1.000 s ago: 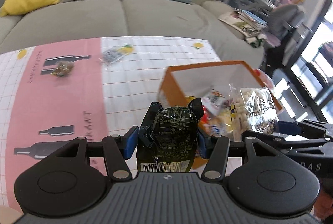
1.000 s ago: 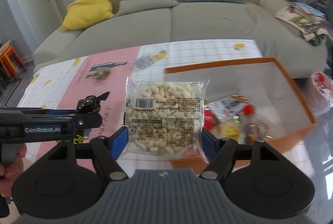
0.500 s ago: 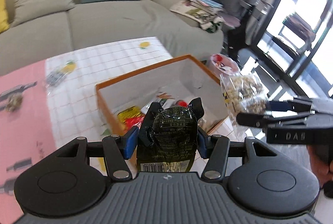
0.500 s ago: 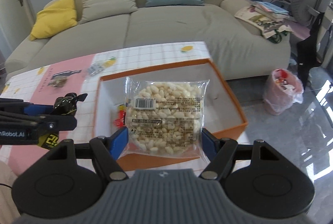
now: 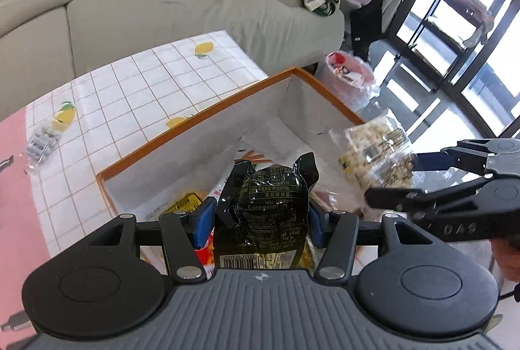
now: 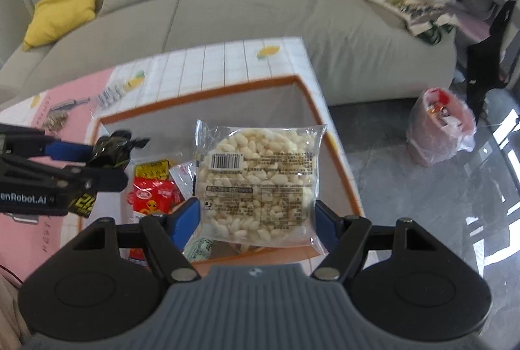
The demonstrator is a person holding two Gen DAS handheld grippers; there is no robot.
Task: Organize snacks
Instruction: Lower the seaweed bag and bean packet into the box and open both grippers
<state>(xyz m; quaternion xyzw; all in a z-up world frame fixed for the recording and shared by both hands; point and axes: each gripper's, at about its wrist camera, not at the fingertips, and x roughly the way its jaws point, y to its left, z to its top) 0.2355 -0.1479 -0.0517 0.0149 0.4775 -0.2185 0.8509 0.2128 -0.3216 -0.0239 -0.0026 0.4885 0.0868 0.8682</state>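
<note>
My left gripper (image 5: pixel 261 216) is shut on a glossy black snack packet (image 5: pixel 265 213) and hangs over the near part of an orange-rimmed white box (image 5: pixel 195 119). My right gripper (image 6: pixel 256 213) is shut on a clear bag of white puffed snacks (image 6: pixel 258 177), held above the same box (image 6: pixel 201 94), towards its right side. In the right wrist view the left gripper (image 6: pixel 81 154) comes in from the left with the black packet (image 6: pixel 112 150). In the left wrist view the right gripper (image 5: pixel 412 164) holds the clear bag (image 5: pixel 373 154) at the right. Red and yellow packets (image 6: pixel 152 187) lie inside the box.
The box stands at the right end of a table with a white-checked and pink cloth (image 5: pixel 139 86). A small clear packet (image 5: pixel 44 138) and a brownish snack (image 6: pixel 55 122) lie on the cloth to the left. A beige sofa (image 6: pixel 260 8) is behind; a pink bin bag (image 6: pixel 438 128) sits on the floor.
Both grippers have swung to the right, each with its packet, and now hang over the box. The table's pink part has slid out to the left of both views.
</note>
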